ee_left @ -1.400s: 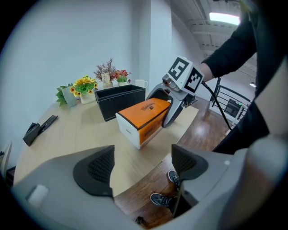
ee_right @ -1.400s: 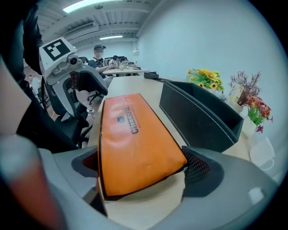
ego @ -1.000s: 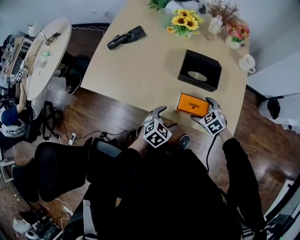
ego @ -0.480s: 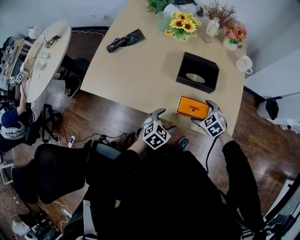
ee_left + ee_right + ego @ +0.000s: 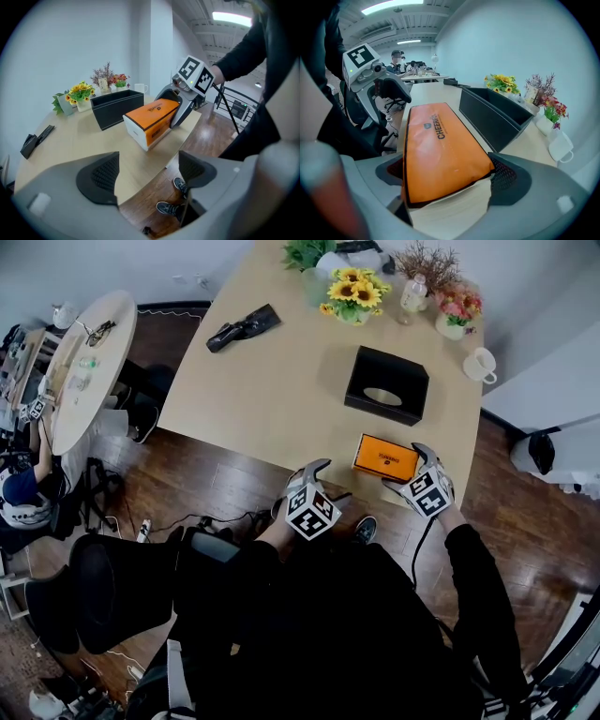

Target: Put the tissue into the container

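The tissue (image 5: 385, 457), an orange pack, is lying at the counter's (image 5: 272, 390) near edge, lower right of centre in the head view. The right gripper (image 5: 445, 174) is clamping its end. The left gripper (image 5: 147, 171) is hanging spread and empty just off the edge. The grasp looks made; next comes lifting the pack to the black container (image 5: 386, 384) just beyond and lowering it in. Flowers (image 5: 349, 287) and a mug (image 5: 480, 364) are standing at the far end, above a wooden floor (image 5: 216, 474).

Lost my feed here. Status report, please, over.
Left hand-held gripper open, empty. Right hand-held gripper shut on orange tissue pack, near table edge. Black container beyond, nothing between.
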`<action>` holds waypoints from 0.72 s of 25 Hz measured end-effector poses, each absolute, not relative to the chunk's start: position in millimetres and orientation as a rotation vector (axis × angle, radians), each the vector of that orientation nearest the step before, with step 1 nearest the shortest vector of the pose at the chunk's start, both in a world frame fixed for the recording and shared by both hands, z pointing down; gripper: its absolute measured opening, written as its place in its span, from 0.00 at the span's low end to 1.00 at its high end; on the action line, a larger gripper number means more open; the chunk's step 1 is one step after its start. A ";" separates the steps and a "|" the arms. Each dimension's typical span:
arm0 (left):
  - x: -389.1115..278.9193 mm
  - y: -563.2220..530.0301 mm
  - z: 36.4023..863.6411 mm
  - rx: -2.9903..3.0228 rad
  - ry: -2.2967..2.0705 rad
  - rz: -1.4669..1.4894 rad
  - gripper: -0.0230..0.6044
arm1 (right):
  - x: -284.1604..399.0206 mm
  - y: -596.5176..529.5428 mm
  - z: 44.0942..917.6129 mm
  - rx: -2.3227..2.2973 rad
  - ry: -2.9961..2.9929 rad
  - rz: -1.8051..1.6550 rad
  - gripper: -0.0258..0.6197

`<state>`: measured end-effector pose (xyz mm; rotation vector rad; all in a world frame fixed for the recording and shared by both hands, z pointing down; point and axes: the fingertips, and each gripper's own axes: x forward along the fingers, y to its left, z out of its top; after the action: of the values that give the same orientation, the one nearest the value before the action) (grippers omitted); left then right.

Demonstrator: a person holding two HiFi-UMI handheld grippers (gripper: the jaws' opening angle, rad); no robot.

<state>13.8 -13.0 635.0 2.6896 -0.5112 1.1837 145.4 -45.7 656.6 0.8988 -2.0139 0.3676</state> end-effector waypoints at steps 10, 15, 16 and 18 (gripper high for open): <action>16.8 -12.6 633.2 2.691 -0.509 1.208 0.65 | 143.4 -50.2 642.2 0.920 -2.048 0.352 0.84; 18.3 -14.1 630.2 2.699 -0.532 1.198 0.65 | 142.4 -52.3 633.2 0.919 -2.062 0.323 0.84; 18.6 -14.6 629.0 2.701 -0.536 1.197 0.65 | 142.3 -52.7 630.7 0.919 -2.065 0.316 0.84; 19.4 -16.1 627.1 2.702 -0.541 1.192 0.65 | 142.0 -54.4 625.8 0.920 -2.072 0.304 0.84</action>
<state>19.4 -16.1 627.1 2.7024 -0.5409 1.1916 142.0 -54.4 625.8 0.9199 -2.0725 0.3041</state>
